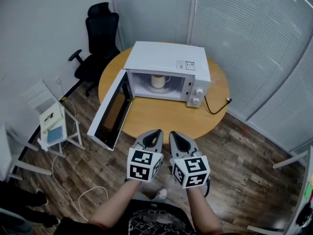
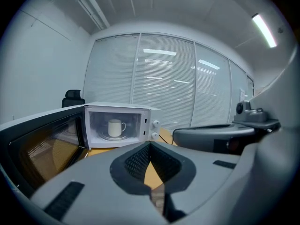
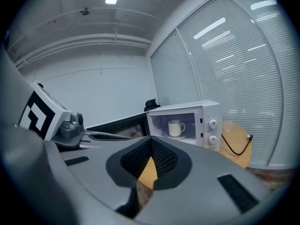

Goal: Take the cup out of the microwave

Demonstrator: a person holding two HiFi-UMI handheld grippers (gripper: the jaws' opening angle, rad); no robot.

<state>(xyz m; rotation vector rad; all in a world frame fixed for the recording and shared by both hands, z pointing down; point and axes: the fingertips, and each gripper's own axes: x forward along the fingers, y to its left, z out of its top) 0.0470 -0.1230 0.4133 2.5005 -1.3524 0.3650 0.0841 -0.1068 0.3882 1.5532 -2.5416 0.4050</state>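
Note:
A white cup [image 1: 158,81] stands on the turntable inside the white microwave [image 1: 164,58], whose door [image 1: 111,112] hangs wide open to the left. The microwave sits on a round wooden table [image 1: 161,116]. My left gripper [image 1: 156,132] and right gripper [image 1: 174,134] hover side by side at the table's near edge, both shut and empty, pointing at the oven. The left gripper view shows the cup [image 2: 116,127] far beyond the shut left gripper [image 2: 150,146]. In the right gripper view the cup [image 3: 175,128] also stands far beyond the shut right gripper [image 3: 151,140].
A black power cord [image 1: 215,106] trails off the table's right side. A black office chair [image 1: 100,38] stands behind the table at the left. A small white stand [image 1: 51,121] and a white cable [image 1: 73,195] are on the wooden floor at the left. Blinds line the walls.

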